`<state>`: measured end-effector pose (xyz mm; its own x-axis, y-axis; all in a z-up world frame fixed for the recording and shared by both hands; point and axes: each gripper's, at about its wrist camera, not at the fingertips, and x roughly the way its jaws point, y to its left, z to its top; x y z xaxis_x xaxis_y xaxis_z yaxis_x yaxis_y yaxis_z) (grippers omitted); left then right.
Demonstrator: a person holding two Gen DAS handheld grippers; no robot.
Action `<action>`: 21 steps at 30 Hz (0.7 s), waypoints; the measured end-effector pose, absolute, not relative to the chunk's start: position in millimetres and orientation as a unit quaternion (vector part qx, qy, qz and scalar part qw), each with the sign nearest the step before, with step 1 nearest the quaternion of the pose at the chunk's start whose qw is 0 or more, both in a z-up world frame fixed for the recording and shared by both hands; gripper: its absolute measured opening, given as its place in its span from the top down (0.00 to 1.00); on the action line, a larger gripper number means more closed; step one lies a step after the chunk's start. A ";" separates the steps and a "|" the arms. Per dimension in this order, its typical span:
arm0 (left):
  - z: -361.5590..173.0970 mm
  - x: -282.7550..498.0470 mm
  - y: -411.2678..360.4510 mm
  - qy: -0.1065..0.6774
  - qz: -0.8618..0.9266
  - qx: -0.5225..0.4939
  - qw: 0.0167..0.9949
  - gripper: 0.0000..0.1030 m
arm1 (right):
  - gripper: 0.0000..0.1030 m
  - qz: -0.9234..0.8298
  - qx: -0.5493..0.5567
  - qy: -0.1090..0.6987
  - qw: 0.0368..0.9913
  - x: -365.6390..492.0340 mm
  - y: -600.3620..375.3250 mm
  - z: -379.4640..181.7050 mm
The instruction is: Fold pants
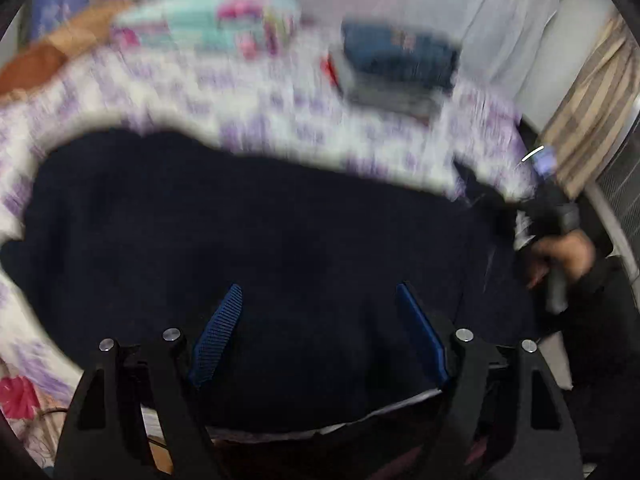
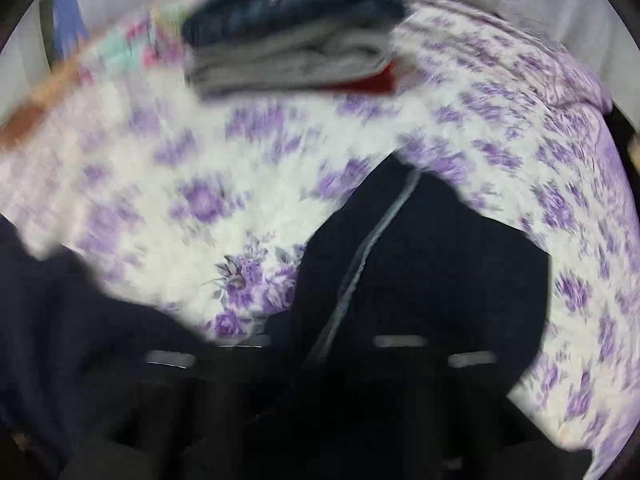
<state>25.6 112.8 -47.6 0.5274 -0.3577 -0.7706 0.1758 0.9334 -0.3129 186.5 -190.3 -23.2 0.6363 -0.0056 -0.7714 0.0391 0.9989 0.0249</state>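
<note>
Dark navy pants (image 1: 256, 248) lie spread across a bed with a purple-flowered sheet (image 1: 248, 120). My left gripper (image 1: 318, 296) hovers over the near part of the pants, its blue fingers (image 1: 218, 336) wide apart and empty. In the right wrist view the pants (image 2: 424, 264) drape over my right gripper, with a grey seam running up the cloth. The fingers are hidden under the dark cloth and blurred. The right gripper also shows at the right edge of the left wrist view (image 1: 560, 248), held in a hand at the pants' edge.
A stack of folded clothes (image 1: 396, 68), blue on top, grey and red below, sits at the far side of the bed; it also shows in the right wrist view (image 2: 296, 28). A colourful pillow (image 1: 208, 20) and an orange cushion (image 1: 36, 64) lie far left. Striped curtain (image 1: 596, 96) at right.
</note>
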 end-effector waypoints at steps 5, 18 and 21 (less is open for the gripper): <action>-58.9 20.0 128.9 0.445 -0.179 -0.111 0.870 0.28 | 0.85 -0.054 0.143 0.214 0.965 23.4 -250.8 14.6; -58.9 26.1 119.6 0.452 -0.197 -0.079 0.867 0.28 | 0.09 -0.173 0.229 0.158 0.945 -116.0 -274.3 -75.5; -59.5 24.9 121.3 0.447 -0.191 -0.092 0.869 0.27 | 0.09 -0.178 0.037 0.210 0.961 -95.9 -238.7 -60.6</action>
<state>24.9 121.3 -59.5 0.5274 -0.4152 -0.7413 0.2504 0.9097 -0.3313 -95.9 -238.7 -60.6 0.8491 -0.3258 -0.4158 0.3568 0.9342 -0.0034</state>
